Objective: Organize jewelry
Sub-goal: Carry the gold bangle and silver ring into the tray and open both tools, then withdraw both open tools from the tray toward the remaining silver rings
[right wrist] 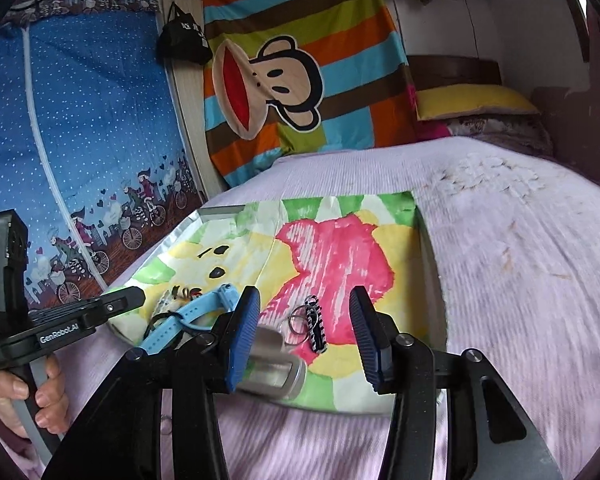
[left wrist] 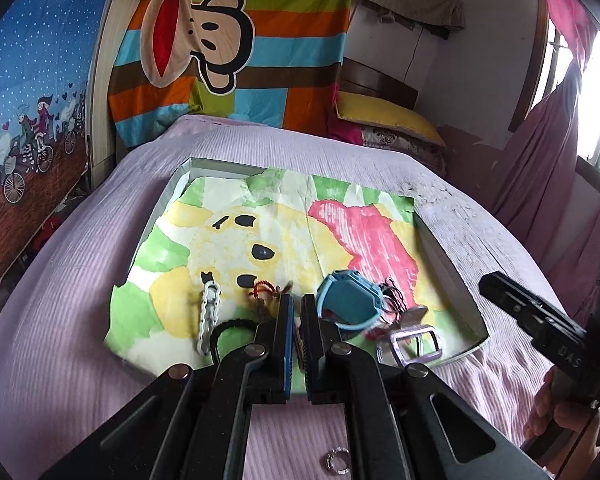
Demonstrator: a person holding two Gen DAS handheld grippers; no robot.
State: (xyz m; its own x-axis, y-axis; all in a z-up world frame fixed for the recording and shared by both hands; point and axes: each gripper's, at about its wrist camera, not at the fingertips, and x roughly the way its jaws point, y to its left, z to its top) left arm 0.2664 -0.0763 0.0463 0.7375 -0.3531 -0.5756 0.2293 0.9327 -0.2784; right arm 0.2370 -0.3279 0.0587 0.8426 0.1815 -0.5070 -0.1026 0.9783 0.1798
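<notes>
**Gripper finger state and jewelry layout on the tray**

Left gripper (left wrist: 297,312): the blue ribbed pads (left wrist: 286,344) stand nearly together, a narrow gap between them. A thin brown strand shows in that gap; whether it is clamped cannot be told. A small silver metal ring (left wrist: 337,459) lies on the ribbed lilac bedspread (left wrist: 80,280), on the near side of the tray.

Right gripper (right wrist: 304,304): the fingers are spread wide and hold nothing. Between the pads (right wrist: 244,336), on the tray, lie a black-and-white braided strap with wire rings (right wrist: 315,326).

Landmark: the shallow grey cardboard tray (left wrist: 452,276), lined with crumpled paper printed in yellow, green and pink (left wrist: 268,216). All remaining jewelry sits at the tray's near end:
- a silver rectangular metal buckle (left wrist: 414,342), at the near right corner;
- a light-blue plastic wristwatch (left wrist: 346,300), just beyond the buckle;
- a white chain-link bracelet (left wrist: 208,312), toward the near left side;
- a red-and-brown cord knot (left wrist: 266,290), between bracelet and watch.

Beyond the tray hangs a striped cloth with a cartoon monkey face (left wrist: 204,40).
</notes>
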